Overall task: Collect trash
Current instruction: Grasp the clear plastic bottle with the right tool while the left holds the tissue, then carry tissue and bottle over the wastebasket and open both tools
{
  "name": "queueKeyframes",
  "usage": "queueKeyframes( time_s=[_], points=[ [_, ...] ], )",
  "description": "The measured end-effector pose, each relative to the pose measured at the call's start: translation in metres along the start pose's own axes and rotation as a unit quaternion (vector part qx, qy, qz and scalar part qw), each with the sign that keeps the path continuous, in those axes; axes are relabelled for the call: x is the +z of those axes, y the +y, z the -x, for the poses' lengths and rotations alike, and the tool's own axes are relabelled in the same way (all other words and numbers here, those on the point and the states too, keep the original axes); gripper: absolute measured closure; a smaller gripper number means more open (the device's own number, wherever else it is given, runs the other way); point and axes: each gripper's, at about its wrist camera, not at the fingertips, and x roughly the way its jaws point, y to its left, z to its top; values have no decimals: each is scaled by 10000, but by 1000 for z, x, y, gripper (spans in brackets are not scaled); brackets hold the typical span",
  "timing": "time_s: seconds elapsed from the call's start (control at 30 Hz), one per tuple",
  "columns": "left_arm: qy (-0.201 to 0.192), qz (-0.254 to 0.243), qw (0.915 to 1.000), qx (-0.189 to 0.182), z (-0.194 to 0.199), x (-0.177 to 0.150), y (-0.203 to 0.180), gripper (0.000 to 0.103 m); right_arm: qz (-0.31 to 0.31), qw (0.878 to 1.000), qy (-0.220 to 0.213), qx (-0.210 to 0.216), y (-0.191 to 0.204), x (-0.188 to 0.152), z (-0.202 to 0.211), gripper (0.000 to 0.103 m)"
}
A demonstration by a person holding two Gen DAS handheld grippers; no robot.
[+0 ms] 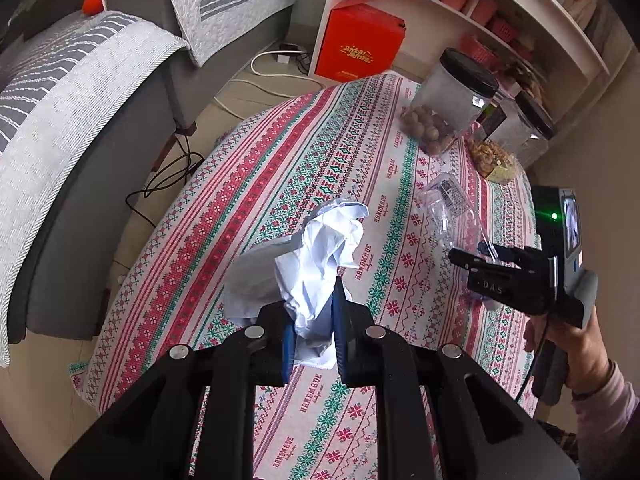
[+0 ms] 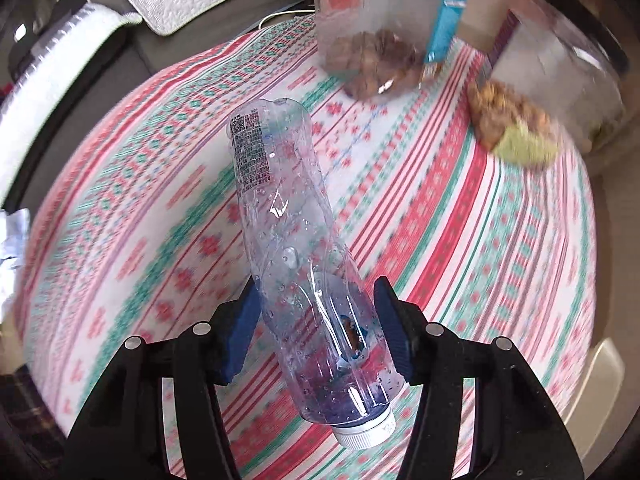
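Left gripper (image 1: pixel 310 322) is clamped on a wad of crumpled white paper (image 1: pixel 320 264), blue pads tight against both sides; the wad sticks out beyond the fingertips, above the patterned tablecloth (image 1: pixel 280 152), about mid-table toward the edge nearest the sofa (image 1: pixel 80 120)

Right gripper (image 2: pixel 316 332) straddles a clear plastic bottle (image 2: pixel 288 216) just above its white cap (image 2: pixel 364 432). Both blue pads sit against the bottle's sides, so it reads as gripped. Cap end points back at the camera, base points away toward the far edge of the table. Bottle looks empty apart from droplets inside; printed label patch near the base. Right view has motion blur, so whether it's lifted off the cloth or resting on it: can't tell

From the left view the right gripper (image 1: pixel 476 258) is over the table's right side, a hand (image 1: pixel 568 344) on its handle

Far right corner of the table: two clear jars, one with round brown nuts (image 1: pixel 452 100), one with a lumpy brown snack (image 1: pixel 520 136). Red box (image 1: pixel 360 44) on the floor by the shelf
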Motion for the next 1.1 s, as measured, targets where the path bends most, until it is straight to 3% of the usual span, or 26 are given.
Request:
queueKeyframes(
  time_s=[0.1,0.23,0.53,0.83,1.1],
  points=[
    [-5,-17,10000,-92,1,-3,-3,87,-230,9994,-94,250,10,-24,16,59],
    [71,-11,9988,-493,-2,-7,-11,87,-274,9981,-397,377,20,-49,45,59],
    [393,-119,9965,-728,-18,-17,-34,87,-598,9931,-782,644,-1,-83,86,60],
    [239,-186,9928,-1157,-20,-11,-66,87,-895,9823,-1449,785,-35,-92,120,60],
    [317,-426,9926,-1090,-34,-12,-97,87,-1285,9706,-1912,691,-78,-94,138,60]
  ],
)
